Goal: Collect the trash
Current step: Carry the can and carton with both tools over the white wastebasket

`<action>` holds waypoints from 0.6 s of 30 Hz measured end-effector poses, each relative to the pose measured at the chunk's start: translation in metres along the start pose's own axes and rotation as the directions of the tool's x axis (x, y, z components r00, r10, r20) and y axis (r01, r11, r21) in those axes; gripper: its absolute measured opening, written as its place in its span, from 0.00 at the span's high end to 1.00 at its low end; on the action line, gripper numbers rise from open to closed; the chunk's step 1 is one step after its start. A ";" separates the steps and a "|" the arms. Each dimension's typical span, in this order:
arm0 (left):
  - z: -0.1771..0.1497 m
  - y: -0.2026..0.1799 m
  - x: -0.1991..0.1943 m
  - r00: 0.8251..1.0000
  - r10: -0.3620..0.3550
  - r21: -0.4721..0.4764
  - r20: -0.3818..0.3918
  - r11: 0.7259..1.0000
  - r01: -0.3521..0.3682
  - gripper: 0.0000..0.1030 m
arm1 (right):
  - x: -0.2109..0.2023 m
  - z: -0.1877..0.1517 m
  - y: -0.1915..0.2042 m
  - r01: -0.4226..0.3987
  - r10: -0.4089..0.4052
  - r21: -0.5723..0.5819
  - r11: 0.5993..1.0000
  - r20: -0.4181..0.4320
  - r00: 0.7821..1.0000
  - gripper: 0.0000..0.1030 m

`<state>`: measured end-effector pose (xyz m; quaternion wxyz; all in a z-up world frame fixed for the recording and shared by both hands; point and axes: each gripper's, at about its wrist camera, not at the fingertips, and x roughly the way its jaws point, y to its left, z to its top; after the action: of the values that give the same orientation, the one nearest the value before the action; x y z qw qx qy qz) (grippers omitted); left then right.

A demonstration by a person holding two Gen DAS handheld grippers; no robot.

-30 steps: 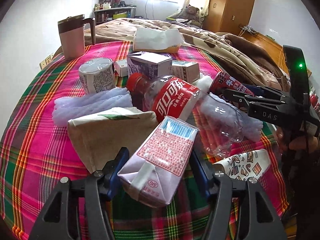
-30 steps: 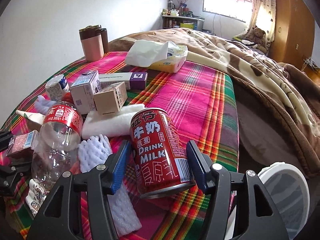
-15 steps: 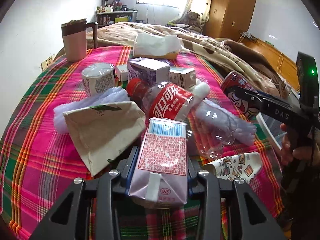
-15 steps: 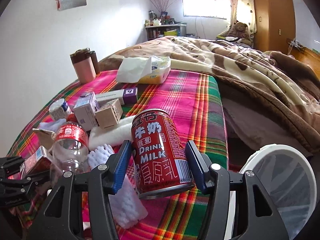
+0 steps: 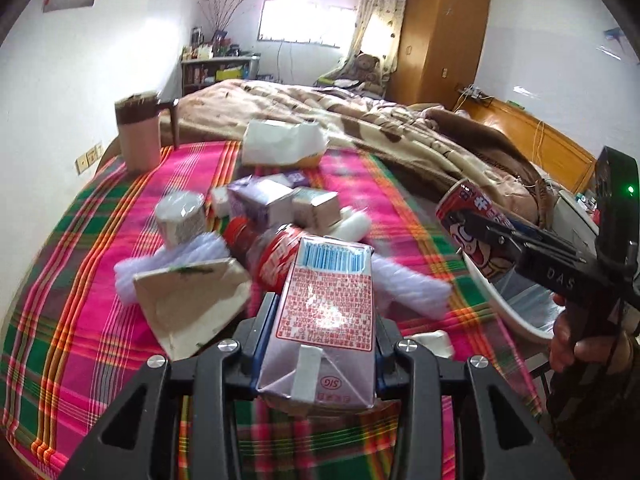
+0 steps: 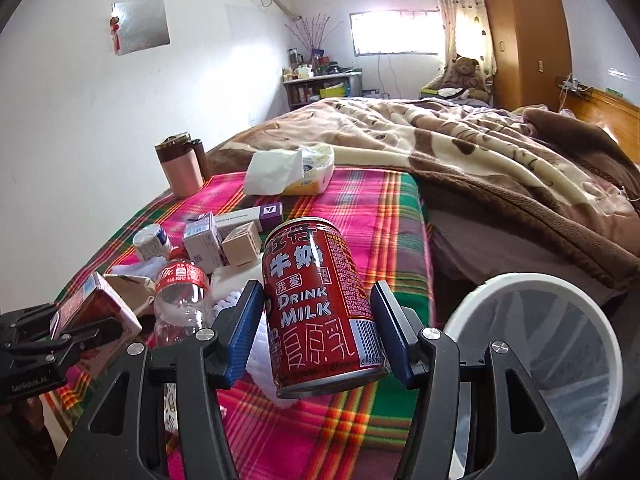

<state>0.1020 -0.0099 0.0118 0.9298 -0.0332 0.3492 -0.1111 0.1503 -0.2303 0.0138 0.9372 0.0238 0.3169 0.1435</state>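
Note:
My left gripper [image 5: 324,316] is shut on a pink-and-purple drink carton [image 5: 332,300] and holds it above the plaid tablecloth [image 5: 80,280]. The right wrist view shows that carton [image 6: 96,304] at the lower left, in the left gripper [image 6: 80,328]. My right gripper [image 6: 316,296] is shut on a red milk can [image 6: 316,304], held tilted off the table. The can [image 5: 472,216] also shows at the right of the left wrist view. A white lined bin [image 6: 536,344] stands just right of the can, below the table edge.
Left on the cloth are a clear cola bottle [image 6: 184,296], a flattened brown carton [image 5: 192,304], white foam netting [image 5: 412,288], small boxes [image 5: 260,200] and a tissue pack [image 5: 280,144]. A pink mug [image 5: 138,136] stands at the back left. A blanketed bed [image 6: 480,152] lies beyond.
The left jaws closed on the carton and lifted it off the cloth. The right gripper rose with the can, and more of the white bin came into its view.

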 end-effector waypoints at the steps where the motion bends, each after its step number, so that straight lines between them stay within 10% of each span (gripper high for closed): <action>1: 0.001 -0.005 -0.001 1.000 -0.001 0.010 0.009 1.000 0.001 0.61 | -0.006 0.000 -0.002 0.007 -0.007 0.005 1.000 0.011 1.000 0.44; 18: 0.023 -0.095 0.021 0.988 -0.154 0.132 0.011 0.980 0.151 0.61 | -0.056 -0.018 -0.063 0.193 -0.201 0.140 0.971 0.042 0.979 0.44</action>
<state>0.1150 -0.1075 0.0292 0.9223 0.0002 0.3278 -0.2045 0.1133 -0.3078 0.0237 0.9516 0.0597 0.3004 0.0272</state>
